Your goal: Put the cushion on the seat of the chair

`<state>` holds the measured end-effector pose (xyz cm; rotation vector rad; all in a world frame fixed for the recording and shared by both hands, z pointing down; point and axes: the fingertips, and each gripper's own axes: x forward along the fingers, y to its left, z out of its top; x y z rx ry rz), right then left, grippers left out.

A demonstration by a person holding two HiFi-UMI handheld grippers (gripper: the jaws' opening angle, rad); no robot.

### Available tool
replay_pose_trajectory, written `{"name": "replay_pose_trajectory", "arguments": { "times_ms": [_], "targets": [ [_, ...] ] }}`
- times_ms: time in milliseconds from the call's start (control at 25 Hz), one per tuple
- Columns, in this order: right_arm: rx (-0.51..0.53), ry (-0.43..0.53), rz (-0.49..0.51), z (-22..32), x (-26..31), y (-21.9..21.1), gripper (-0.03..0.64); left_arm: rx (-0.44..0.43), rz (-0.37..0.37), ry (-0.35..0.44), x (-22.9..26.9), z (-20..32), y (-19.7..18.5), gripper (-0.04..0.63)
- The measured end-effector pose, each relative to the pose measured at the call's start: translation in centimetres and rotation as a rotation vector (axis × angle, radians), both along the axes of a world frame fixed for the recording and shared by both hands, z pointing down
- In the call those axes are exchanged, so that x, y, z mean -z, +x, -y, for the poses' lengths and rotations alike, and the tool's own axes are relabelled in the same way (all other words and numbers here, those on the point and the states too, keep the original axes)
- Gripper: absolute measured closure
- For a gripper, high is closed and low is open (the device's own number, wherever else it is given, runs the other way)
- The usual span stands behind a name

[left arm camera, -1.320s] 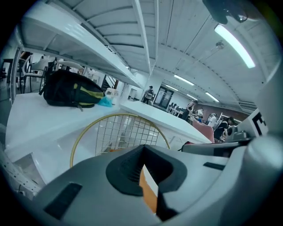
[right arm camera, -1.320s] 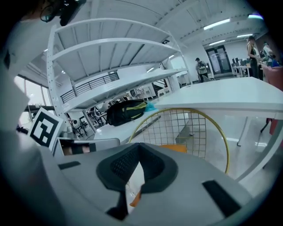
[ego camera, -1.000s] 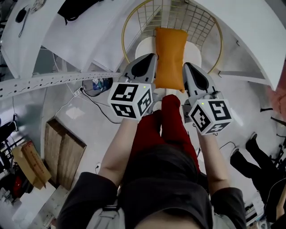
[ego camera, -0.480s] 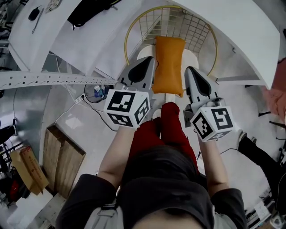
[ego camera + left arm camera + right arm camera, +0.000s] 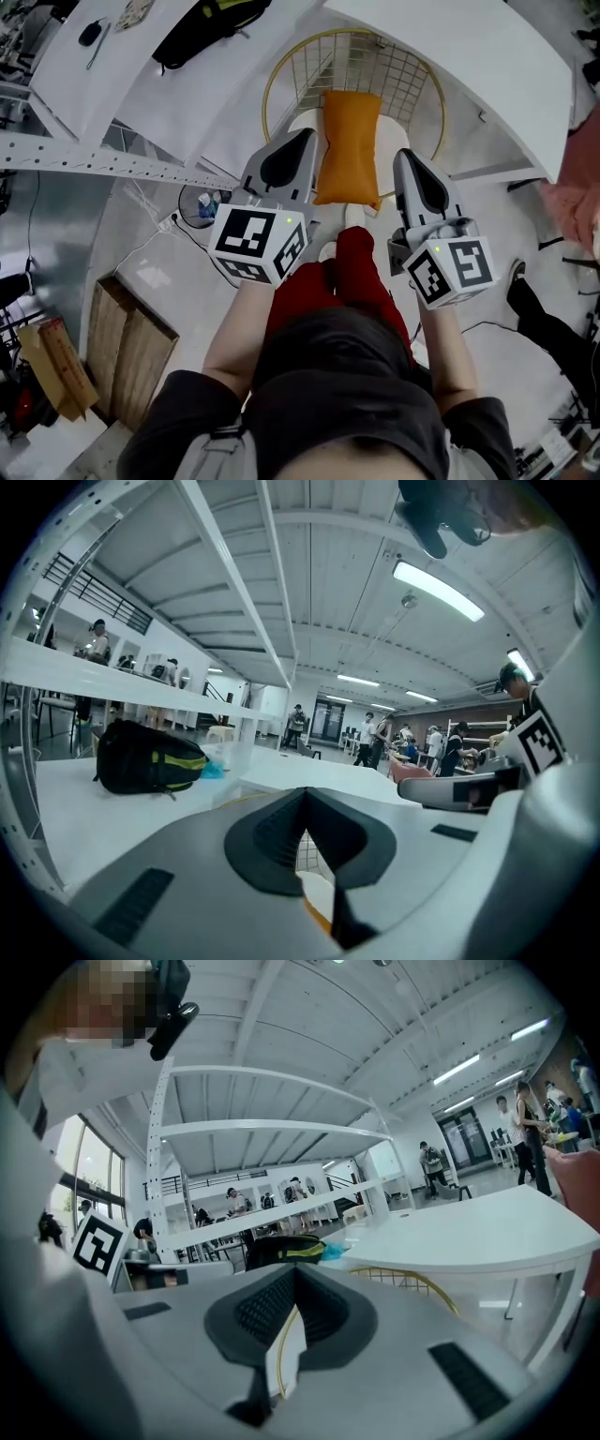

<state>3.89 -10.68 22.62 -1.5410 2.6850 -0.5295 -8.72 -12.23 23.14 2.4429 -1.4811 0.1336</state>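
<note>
An orange cushion lies lengthwise on the white seat of a chair with a gold wire back. My left gripper hangs above the cushion's left side, its jaws shut with nothing in them. To the right of the cushion my right gripper is likewise shut and empty. Neither touches the cushion. In the left gripper view the left gripper shows closed tips, with a sliver of the cushion below them. The right gripper shows closed tips, with the chair's gold rim beyond.
A black backpack lies on the white table behind the chair. Another white tabletop curves round at the right. A wooden panel and a cardboard box lie on the floor at left. Several people stand far off.
Both grippers have risen away from the chair and look larger in the head view. The cushion stays on the seat.
</note>
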Motion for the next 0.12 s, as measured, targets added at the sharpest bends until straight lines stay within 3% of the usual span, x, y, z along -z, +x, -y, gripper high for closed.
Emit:
{"name": "replay_pose_trajectory", "arguments": {
  "times_ms": [120],
  "targets": [
    [-0.008, 0.021, 0.002, -0.92, 1.08, 0.43, 0.6, -0.006, 0.002, 0.014, 0.95, -0.92, 0.03, 0.586]
  ]
}}
